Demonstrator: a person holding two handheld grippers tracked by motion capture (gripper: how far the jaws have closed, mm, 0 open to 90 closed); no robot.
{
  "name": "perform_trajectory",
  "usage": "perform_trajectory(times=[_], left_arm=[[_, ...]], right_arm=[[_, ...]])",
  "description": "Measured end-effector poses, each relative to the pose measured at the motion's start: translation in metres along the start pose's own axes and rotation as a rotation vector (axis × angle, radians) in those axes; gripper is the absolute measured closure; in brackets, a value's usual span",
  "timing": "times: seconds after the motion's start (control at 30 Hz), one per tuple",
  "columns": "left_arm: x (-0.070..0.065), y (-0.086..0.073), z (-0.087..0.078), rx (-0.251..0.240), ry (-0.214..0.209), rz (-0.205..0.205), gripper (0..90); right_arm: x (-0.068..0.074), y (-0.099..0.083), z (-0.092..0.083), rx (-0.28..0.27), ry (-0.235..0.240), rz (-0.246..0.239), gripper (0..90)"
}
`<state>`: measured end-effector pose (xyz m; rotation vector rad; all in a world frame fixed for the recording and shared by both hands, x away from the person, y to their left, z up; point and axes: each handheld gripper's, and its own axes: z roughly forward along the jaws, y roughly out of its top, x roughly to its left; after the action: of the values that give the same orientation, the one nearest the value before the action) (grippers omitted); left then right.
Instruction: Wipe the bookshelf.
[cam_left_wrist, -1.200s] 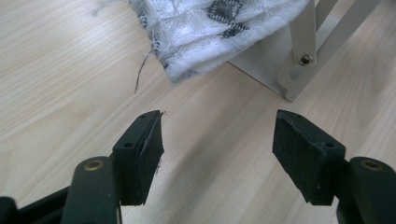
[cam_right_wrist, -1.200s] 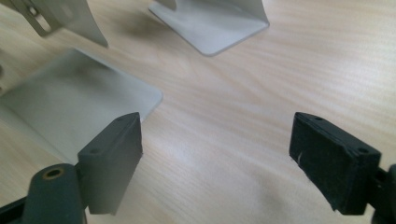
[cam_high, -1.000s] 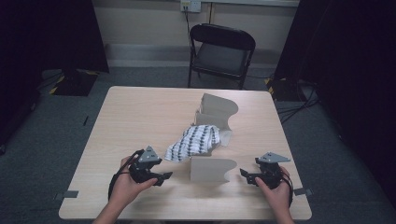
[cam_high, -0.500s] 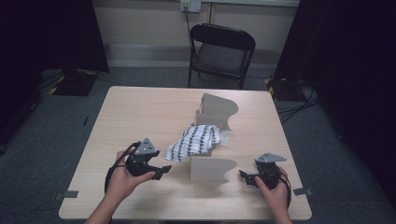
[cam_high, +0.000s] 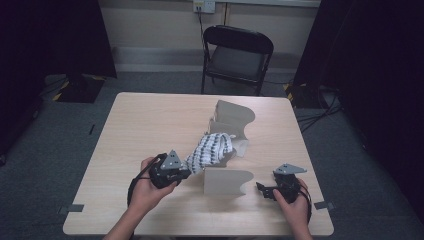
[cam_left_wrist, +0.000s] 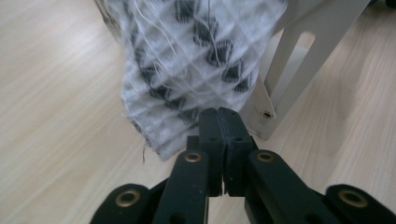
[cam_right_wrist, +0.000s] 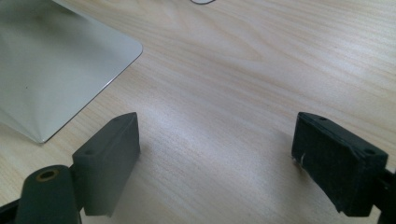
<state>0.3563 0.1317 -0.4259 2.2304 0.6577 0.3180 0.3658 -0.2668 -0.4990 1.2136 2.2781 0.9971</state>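
Closing on the near end of the cloth (cam_left_wrist: 187, 60), the left gripper (cam_left_wrist: 219, 116) had just snapped its jaws together; they stood pad against pad in the left gripper view, right at the frayed lower edge of the patterned fabric. Whether a fold was really pinched between them, I could not tell from that angle, since the tips met just in front of the hem. A second before, that hand had sat lower on the table (cam_high: 150, 130) with the jaws wide; by this moment it had slid in toward the cloth and lifted a touch.

From the high view, the cloth (cam_high: 210, 150) lay draped off the beige stand (cam_high: 232, 117), trailing down to the left gripper (cam_high: 186, 172) beside the low front panel (cam_high: 227, 182).

Over on the other side, the right gripper (cam_right_wrist: 217, 149) hadn't budged: jaws spread wide, nothing between them but bare tabletop, near the panel's rounded corner.

If that pinch had caught fabric, the pull could come next; if it had missed, a reopen and a deeper bite looked likely.
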Motion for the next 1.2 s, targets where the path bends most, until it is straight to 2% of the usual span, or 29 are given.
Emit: perform_trajectory(times=[0.13, 0.17, 0.2, 0.3, 0.37, 0.4, 0.43, 0.47, 0.5, 0.53, 0.57, 0.6, 0.67, 0.73, 0.77, 0.8, 0.83, 0.87, 0.9, 0.93, 0.97, 1.0, 1.1, 1.17, 1.2], left_arm=[[0.001, -0.004, 0.006, 0.008, -0.004, -0.014, 90.0], [0.001, -0.004, 0.007, -0.007, 0.0, -0.03, 88.6], [0.003, -0.004, 0.006, 0.0, -0.002, -0.015, 85.0], [0.006, -0.004, 0.004, -0.002, 0.005, -0.017, 73.1], [0.006, -0.003, 0.004, -0.013, 0.033, -0.033, 58.9], [0.007, -0.002, 0.003, -0.013, 0.059, -0.017, 50.4], [0.008, 0.0, 0.001, -0.011, 0.082, 0.014, 46.5], [0.009, 0.001, 0.001, -0.024, 0.096, 0.016, 43.0], [0.011, 0.003, 0.001, -0.017, 0.105, 0.026, 39.4], [0.01, 0.004, 0.002, -0.028, 0.104, 0.016, 37.3], [0.012, 0.006, 0.003, -0.019, 0.107, 0.035, 36.9], [0.011, 0.009, 0.006, -0.029, 0.11, 0.024, 36.7], [0.013, 0.014, 0.009, -0.015, 0.09, 0.053, 39.6], [0.013, 0.016, 0.014, -0.009, 0.081, 0.061, 46.2], [0.013, 0.016, 0.014, -0.009, 0.081, 0.061, 52.7], [0.012, 0.018, 0.017, -0.001, 0.061, 0.047, 62.8], [0.012, 0.018, 0.017, -0.001, 0.061, 0.047, 66.1], [0.01, 0.019, 0.021, 0.009, 0.058, 0.034, 74.9], [0.01, 0.019, 0.021, 0.009, 0.058, 0.034, 78.9], [0.009, 0.019, 0.023, 0.015, 0.05, 0.015, 81.8], [0.009, 0.019, 0.023, 0.015, 0.05, 0.015, 83.1], [0.008, 0.018, 0.026, 0.017, 0.037, -0.007, 84.3], [0.008, 0.014, 0.029, 0.047, 0.009, -0.029, 85.9], [0.008, 0.012, 0.03, 0.066, 0.005, -0.035, 86.1], [0.009, 0.007, 0.033, 0.078, -0.004, -0.052, 86.1]], right_arm=[[0.0, 0.0, 0.0, -0.001, 0.0, -0.001, 14.5], [0.0, 0.0, 0.0, -0.001, 0.0, -0.001, 14.5], [0.0, 0.0, 0.0, 0.0, 0.0, 0.0, 14.5], [0.0, 0.0, 0.0, -0.001, 0.0, -0.001, 14.5], [0.0, 0.0, 0.0, -0.001, 0.0, -0.001, 14.5], [0.0, 0.0, 0.0, -0.001, 0.0, -0.001, 14.5], [0.0, 0.0, 0.0, -0.001, 0.0, -0.001, 14.5], [0.0, 0.0, 0.0, -0.001, 0.0, -0.001, 14.4], [0.0, 0.0, 0.0, -0.001, 0.0, -0.001, 14.4], [0.0, 0.0, 0.0, 0.0, 0.0, -0.001, 14.4], [0.0, 0.0, 0.0, -0.001, 0.0, -0.001, 14.4], [0.0, 0.0, 0.0, -0.001, 0.0, -0.001, 14.4], [0.0, 0.0, 0.0, 0.0, 0.0, 0.0, 14.4], [0.0, 0.0, 0.0, 0.0, 0.0, -0.001, 14.4], [0.0, 0.0, 0.0, 0.0, 0.0, -0.001, 14.4], [0.0, 0.0, 0.0, -0.001, 0.0, -0.001, 14.4], [0.0, 0.0, 0.0, -0.001, 0.0, -0.001, 14.4], [0.0, 0.0, 0.0, -0.001, 0.0, -0.001, 14.4], [0.0, 0.0, 0.0, -0.001, 0.0, -0.001, 14.4], [0.0, 0.0, 0.0, 0.0, 0.0, -0.001, 14.4], [0.0, 0.0, 0.0, 0.0, 0.0, -0.001, 14.4], [0.0, 0.0, 0.0, 0.0, 0.0, -0.001, 14.4], [0.0, 0.0, 0.0, 0.0, 0.0, -0.001, 14.4], [0.0, 0.0, 0.0, 0.0, 0.0, -0.002, 14.3], [0.0, 0.0, 0.0, 0.0, 0.0, -0.002, 14.3]])
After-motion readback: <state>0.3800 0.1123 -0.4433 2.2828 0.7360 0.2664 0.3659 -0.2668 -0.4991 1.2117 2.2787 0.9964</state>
